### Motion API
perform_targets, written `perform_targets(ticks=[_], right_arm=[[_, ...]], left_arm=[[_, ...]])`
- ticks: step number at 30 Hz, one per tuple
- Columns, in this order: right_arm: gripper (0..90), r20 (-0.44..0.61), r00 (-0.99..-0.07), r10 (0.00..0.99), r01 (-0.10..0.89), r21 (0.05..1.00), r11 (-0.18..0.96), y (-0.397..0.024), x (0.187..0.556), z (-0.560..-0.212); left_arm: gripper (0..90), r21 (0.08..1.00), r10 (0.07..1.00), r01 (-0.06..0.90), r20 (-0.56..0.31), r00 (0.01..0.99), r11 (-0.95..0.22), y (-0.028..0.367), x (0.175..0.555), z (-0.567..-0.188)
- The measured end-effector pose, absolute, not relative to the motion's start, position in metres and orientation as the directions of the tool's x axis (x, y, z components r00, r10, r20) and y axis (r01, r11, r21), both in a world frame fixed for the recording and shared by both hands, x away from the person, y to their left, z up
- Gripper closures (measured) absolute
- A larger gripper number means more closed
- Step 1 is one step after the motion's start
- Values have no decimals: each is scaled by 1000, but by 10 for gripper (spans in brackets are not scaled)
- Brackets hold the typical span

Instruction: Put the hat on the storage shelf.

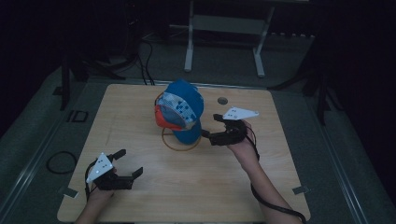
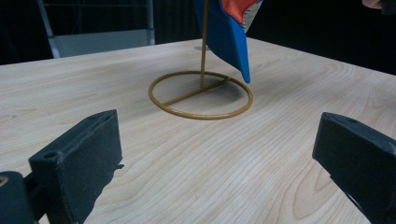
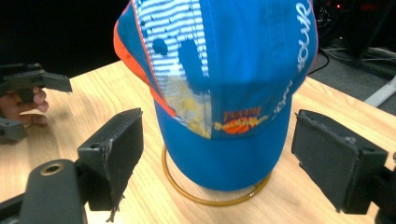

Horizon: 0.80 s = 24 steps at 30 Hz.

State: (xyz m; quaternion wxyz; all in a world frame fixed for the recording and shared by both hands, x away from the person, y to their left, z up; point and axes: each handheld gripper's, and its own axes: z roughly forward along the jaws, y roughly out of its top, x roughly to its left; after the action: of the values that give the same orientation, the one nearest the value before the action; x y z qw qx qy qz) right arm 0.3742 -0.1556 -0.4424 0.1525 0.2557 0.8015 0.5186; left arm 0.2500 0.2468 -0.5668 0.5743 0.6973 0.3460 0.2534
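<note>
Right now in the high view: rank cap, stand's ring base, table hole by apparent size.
1. Cap, clearly largest.
2. Ring base, part hidden by the cap, yet visibly wider than the hole.
3. Table hole, smallest.

Cloth cap (image 3: 224, 88), glossy wire stand (image 2: 201, 95), matt wood table (image 1: 187, 186)

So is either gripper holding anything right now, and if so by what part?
Nothing is held. The left gripper is open over bare table; the right gripper is open beside the cap on its stand, not gripping it.
</note>
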Motion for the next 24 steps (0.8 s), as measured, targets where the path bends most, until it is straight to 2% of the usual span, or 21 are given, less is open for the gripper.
perform_targets(ticks=[24], right_arm=[[161,39,-773,633,278,918,283,-199,364,-501]], left_arm=[[18,975,775,194,-38,631,-110,246,251,-568]])
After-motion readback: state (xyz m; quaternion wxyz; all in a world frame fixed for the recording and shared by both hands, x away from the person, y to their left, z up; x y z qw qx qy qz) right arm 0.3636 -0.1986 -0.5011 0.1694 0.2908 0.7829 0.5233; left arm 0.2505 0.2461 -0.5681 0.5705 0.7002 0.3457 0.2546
